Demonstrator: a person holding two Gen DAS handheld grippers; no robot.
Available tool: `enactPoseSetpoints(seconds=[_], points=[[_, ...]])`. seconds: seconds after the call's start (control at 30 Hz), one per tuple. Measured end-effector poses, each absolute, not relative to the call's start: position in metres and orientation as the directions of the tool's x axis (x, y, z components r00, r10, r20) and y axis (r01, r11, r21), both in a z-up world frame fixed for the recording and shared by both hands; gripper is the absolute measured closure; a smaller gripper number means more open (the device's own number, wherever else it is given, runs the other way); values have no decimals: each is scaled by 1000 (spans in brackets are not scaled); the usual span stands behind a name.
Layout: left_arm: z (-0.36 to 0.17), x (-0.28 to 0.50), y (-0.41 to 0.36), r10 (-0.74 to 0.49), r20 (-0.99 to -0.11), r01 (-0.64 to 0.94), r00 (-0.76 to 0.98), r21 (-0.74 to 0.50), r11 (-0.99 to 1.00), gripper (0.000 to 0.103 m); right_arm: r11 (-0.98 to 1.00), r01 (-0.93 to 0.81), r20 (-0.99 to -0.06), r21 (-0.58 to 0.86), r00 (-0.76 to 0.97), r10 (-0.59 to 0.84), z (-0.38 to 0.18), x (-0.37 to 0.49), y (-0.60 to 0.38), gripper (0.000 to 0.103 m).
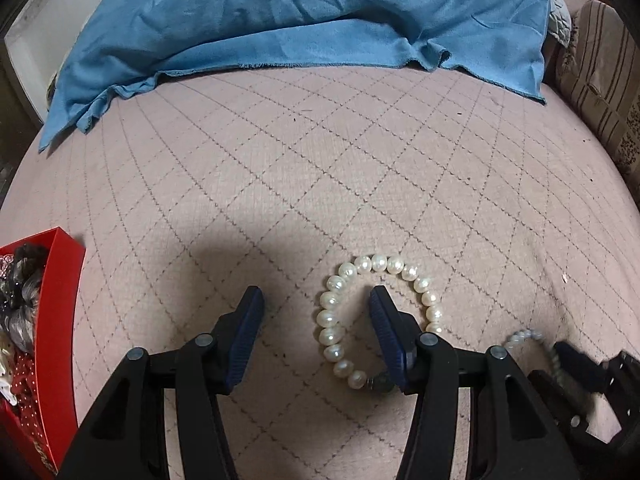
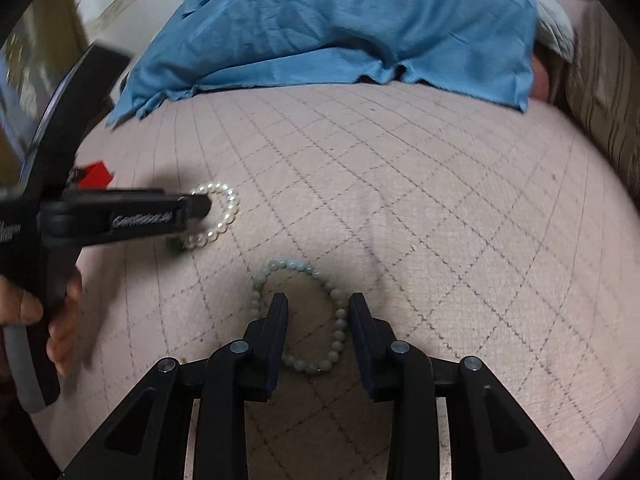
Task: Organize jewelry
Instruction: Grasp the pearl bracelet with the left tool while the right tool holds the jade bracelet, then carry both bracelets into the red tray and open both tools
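Observation:
A white pearl bracelet (image 1: 332, 312) lies flat on the pink quilted bed. My left gripper (image 1: 316, 300) is open; its right finger stands inside the bracelet's ring and its left finger outside, so the ring's left side is between them. The bracelet (image 2: 228, 210) and left gripper (image 2: 200, 206) also show in the right wrist view. A pale green bead bracelet (image 2: 338, 320) lies flat nearer the right. My right gripper (image 2: 319, 300) is open, straddling its right side: left finger inside the ring, right finger outside. The green bracelet (image 1: 524, 336) and right gripper (image 1: 576, 364) show at lower right of the left view.
A red box (image 1: 60, 320) holding hair ties and other accessories stands at the left edge of the bed (image 1: 320, 160). A crumpled blue cloth (image 1: 300, 12) covers the far side. A striped cushion (image 1: 600, 72) lies at the right. A hand (image 2: 60, 320) holds the left gripper's handle.

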State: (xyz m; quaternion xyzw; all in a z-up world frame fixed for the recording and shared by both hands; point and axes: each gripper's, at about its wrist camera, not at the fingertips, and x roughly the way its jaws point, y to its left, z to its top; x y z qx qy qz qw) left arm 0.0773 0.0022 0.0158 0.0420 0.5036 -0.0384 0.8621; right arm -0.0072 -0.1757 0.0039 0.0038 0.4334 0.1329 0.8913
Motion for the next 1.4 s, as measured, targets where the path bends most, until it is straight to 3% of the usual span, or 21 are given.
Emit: enactPoseSetpoints(seconds=[0.07, 0.1, 0.6, 1.03, 1.4], points=[[19, 73, 0, -41, -873, 126, 487, 24, 992, 90, 957, -250, -765, 145, 585, 269, 5, -9, -175, 96], [21, 71, -1, -55, -877, 137, 478, 13, 990, 93, 954, -248, -762, 169, 580, 286, 6, -10, -176, 96], [83, 2, 32, -225, -823, 131, 522, -184, 974, 93, 914, -146, -673, 380, 634, 381, 21, -14, -210, 96], [134, -63, 105, -248, -748, 80, 616, -254, 964, 93, 912, -89, -656, 400, 667, 352, 48, -51, -210, 96], [140, -88, 185, -206, -723, -60, 660, -323, 945, 93, 917, -175, -643, 358, 666, 378, 99, -71, -168, 96]])
